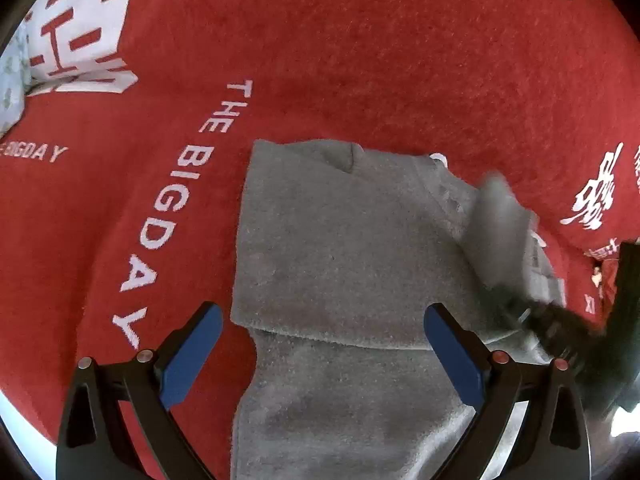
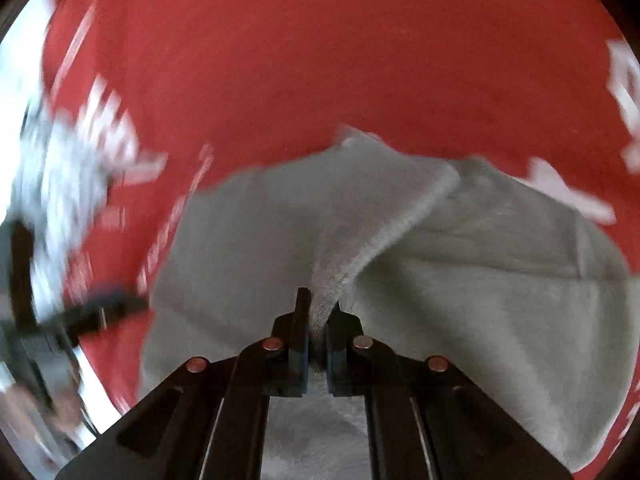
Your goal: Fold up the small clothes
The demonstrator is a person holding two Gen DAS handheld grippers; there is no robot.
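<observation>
Big red fleecy blanket with white lettering (image 1: pixel 360 60) covering the whole work surface, so that's the backdrop. On top of it, flat and roughly centred, the small grey fleece garment (image 1: pixel 340 248), already doubled over once judging by the layered edge near the bottom. Looks like mid-fold: one side flap being carried across the body of the garment.

Right gripper (image 2: pixel 316 332) pinched tight on a ribbed edge of that grey fleece, cloth tenting up from the fingers, lots of motion blur around it. Left gripper (image 1: pixel 320 356) hovering over the lower part of the garment, blue pads (image 1: pixel 188 360) spread wide, holding nothing.

Next move, probably: lay that flap down square with the far edge, then let go without dragging it back. Left one could pin the layers.

No containers visible anywhere, nothing to report there.
</observation>
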